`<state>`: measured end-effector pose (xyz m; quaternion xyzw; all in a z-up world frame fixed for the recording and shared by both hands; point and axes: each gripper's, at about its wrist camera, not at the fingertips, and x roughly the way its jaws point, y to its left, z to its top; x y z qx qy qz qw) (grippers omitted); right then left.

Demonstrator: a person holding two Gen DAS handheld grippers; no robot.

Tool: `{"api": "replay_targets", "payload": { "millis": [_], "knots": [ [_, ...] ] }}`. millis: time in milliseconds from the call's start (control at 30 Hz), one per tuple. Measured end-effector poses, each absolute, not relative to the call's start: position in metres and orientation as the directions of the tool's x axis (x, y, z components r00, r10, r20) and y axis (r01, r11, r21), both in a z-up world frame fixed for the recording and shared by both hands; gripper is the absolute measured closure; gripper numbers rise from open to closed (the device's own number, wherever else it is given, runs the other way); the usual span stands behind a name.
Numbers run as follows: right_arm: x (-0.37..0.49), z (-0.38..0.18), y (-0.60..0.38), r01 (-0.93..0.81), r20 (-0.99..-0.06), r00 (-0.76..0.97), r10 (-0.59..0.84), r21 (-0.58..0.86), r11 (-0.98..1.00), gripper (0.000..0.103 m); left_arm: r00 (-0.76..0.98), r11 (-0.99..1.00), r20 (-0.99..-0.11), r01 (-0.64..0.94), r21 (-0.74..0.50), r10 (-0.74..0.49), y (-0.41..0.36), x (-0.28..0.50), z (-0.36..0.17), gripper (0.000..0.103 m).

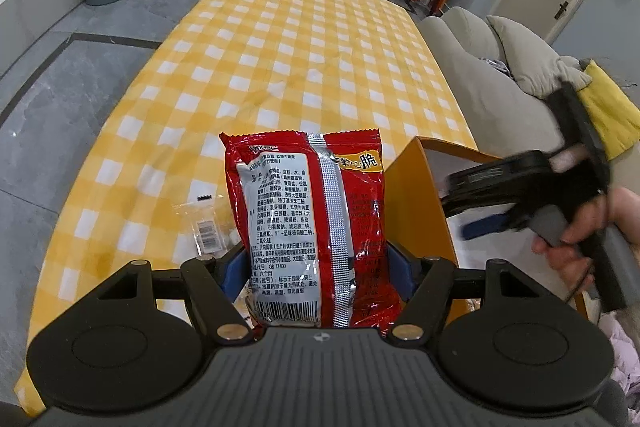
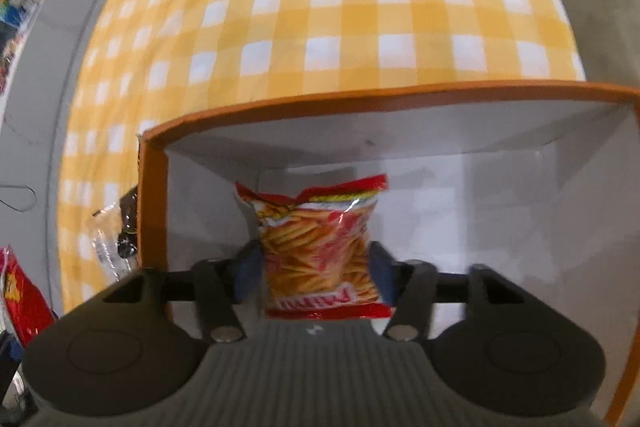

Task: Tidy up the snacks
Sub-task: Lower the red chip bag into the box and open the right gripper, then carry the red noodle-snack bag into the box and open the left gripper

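While the left gripper (image 1: 316,267) clamps a red noodle packet (image 1: 306,223) between its blue pads, back label facing the camera, the packet stands upright over the yellow-checked tablecloth (image 1: 280,59).

- Orange box (image 1: 416,203): at 3 o'clock of the noodle packet, just beside it; white inside, open top.
- Clear plastic wrapper (image 1: 206,227): flat on the cloth at 9 o'clock of the noodle packet, near the left pad.
- Right gripper (image 2: 318,267): held by a hand (image 1: 576,227) over the box, pointing steeply down; jaws released, pads standing just off the sides of a chip bag (image 2: 320,247).
- Chip bag: red and yellow, printed with fries, inside the box near its left wall; whether it rests on the floor of the box cannot be told.
- Sofa (image 1: 480,67): grey, at 2 o'clock beyond the table edge.
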<state>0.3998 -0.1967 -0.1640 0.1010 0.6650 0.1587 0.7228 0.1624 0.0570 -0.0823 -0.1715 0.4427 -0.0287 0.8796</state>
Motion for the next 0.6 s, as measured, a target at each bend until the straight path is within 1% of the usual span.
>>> {"api": "replay_targets", "payload": {
  "millis": [33, 100, 133, 167, 200, 233, 267, 367, 433, 500, 600],
  "knots": [
    [0.397, -0.159, -0.203, -0.103, -0.922, 0.088, 0.377, 0.368, 0.924, 0.018, 0.607, 0.941, -0.769, -0.104, -0.323, -0.197, 0.057, 0.162, -0.082, 0.023],
    [0.388, -0.146, -0.212, -0.129, -0.904, 0.139, 0.404, 0.388, 0.912, 0.028, 0.611, 0.94, -0.767, -0.106, -0.323, -0.195, 0.057, 0.162, -0.08, 0.023],
    [0.383, -0.137, -0.215, -0.151, -0.894, 0.166, 0.415, 0.393, 0.907, 0.05, 0.614, 0.94, -0.765, -0.105, -0.325, -0.196, 0.056, 0.163, -0.079, 0.023],
    [0.378, -0.129, -0.217, -0.18, -0.882, 0.2, 0.426, 0.394, 0.901, 0.079, 0.617, 0.939, -0.762, -0.103, -0.328, -0.198, 0.055, 0.163, -0.078, 0.023],
    [0.374, -0.124, -0.218, -0.202, -0.874, 0.216, 0.436, 0.397, 0.895, 0.092, 0.617, 0.939, -0.761, -0.1, -0.329, -0.2, 0.054, 0.163, -0.078, 0.023],
    [0.372, -0.122, -0.218, -0.213, -0.872, 0.216, 0.439, 0.397, 0.893, 0.101, 0.617, 0.941, -0.761, -0.095, -0.326, -0.201, 0.053, 0.164, -0.078, 0.023],
    [0.371, -0.12, -0.216, -0.227, -0.871, 0.22, 0.438, 0.391, 0.892, 0.103, 0.617, 0.943, -0.762, -0.092, -0.319, -0.198, 0.052, 0.164, -0.077, 0.023],
    [0.371, -0.122, -0.209, -0.272, -0.865, 0.231, 0.446, 0.382, 0.883, 0.103, 0.622, 0.944, -0.759, -0.093, -0.316, -0.192, 0.052, 0.163, -0.077, 0.023],
    [0.374, -0.135, -0.203, -0.247, -0.875, 0.206, 0.438, 0.387, 0.889, 0.103, 0.62, 0.946, -0.76, -0.085, -0.312, -0.195, 0.05, 0.161, -0.078, 0.023],
    [0.381, -0.148, -0.197, -0.245, -0.895, 0.194, 0.401, 0.352, 0.903, 0.103, 0.613, 0.95, -0.765, -0.076, -0.302, -0.194, 0.048, 0.16, -0.08, 0.023],
    [0.38, -0.165, -0.191, -0.223, -0.886, 0.184, 0.425, 0.384, 0.896, 0.103, 0.606, 0.954, -0.771, -0.063, -0.293, -0.197, 0.045, 0.16, -0.082, 0.023]
  ]
}}
